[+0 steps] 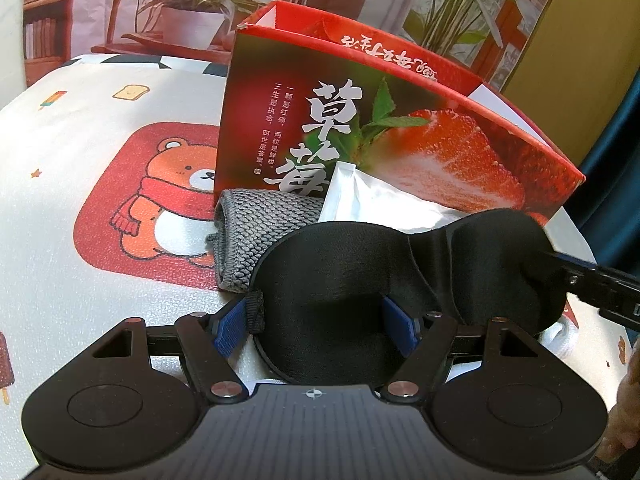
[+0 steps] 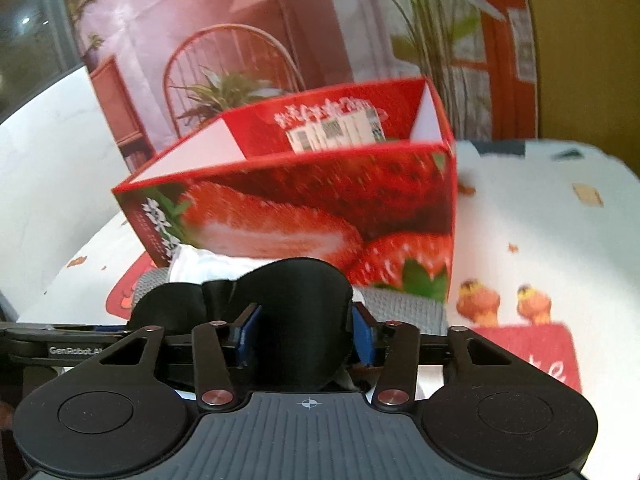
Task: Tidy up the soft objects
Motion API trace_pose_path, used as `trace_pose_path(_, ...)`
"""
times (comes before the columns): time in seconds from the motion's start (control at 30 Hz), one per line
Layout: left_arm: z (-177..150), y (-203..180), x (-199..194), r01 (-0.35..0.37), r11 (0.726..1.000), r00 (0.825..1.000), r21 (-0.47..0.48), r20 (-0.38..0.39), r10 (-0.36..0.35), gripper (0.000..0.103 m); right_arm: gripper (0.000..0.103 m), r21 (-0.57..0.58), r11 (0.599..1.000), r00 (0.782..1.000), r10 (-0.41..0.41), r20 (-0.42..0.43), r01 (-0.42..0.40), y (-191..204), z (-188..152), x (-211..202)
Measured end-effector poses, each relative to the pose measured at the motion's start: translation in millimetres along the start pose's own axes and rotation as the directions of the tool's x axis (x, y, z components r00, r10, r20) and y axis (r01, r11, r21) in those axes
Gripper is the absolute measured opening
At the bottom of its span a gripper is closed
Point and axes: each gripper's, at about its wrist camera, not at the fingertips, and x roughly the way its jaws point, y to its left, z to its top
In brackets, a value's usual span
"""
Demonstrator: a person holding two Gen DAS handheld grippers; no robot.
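A black sleep mask (image 1: 400, 256) is stretched between both grippers in front of an open red strawberry box (image 1: 400, 120). In the left wrist view, one cup of the mask sits between the blue pads of my left gripper (image 1: 316, 320), which is shut on it. My right gripper (image 1: 560, 268) comes in from the right edge and pinches the other cup. In the right wrist view that cup (image 2: 296, 288) fills the gap of my right gripper (image 2: 306, 332), with both pads pressed against it. The box (image 2: 320, 200) stands just beyond, its top open.
A grey knitted cloth (image 1: 256, 220) and a white packet (image 1: 372, 200) lie against the box's front. The table wears a white cloth with a bear print (image 1: 120, 200). A printed backdrop hangs behind the box. Part of a hand (image 1: 628, 400) shows at the right edge.
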Motion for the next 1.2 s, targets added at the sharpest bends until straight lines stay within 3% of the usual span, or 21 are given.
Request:
trace_pose_path(0.23, 4, 7, -9, 0.048, 0.997, 0.999, -0.059, -0.014, -0.049, 0.069, 0.024, -0.045, 0.999, 1.000, 0.002, 0.018, -0.001, 1, 5, -11)
trace_pose_path(0.47, 10, 13, -32, 0.128, 0.986, 0.992, -0.106, 0.022, -0.126, 0.047, 0.020, -0.058, 0.998, 1.000, -0.018, -0.001, 0.018, 1, 3, -11)
trace_pose_path(0.7, 17, 1, -46, 0.137, 0.989, 0.990, -0.058, 0.046, -0.135, 0.023, 0.019, -0.063, 0.998, 1.000, -0.016, -0.009, 0.015, 2, 4, -13)
trace_pose_path(0.87, 22, -6, -62, 0.146, 0.989, 0.986, -0.006, 0.086, -0.145, 0.017, 0.016, -0.066, 0.998, 1.000, 0.026, 0.009, -0.025, 4, 11, -19)
trace_pose_path(1.1, 42, -8, -101, 0.182, 0.983, 0.959, 0.035, 0.216, -0.186, 0.015, 0.014, -0.118, 0.989, 0.987, 0.103, 0.121, -0.089, 8, 41, -45)
trace_pose_path(1.2, 59, -10, -122, 0.172, 0.984, 0.935, 0.051, 0.306, -0.179, 0.015, 0.013, -0.139, 0.985, 0.976, 0.126, 0.180, -0.101, 10, 61, -58)
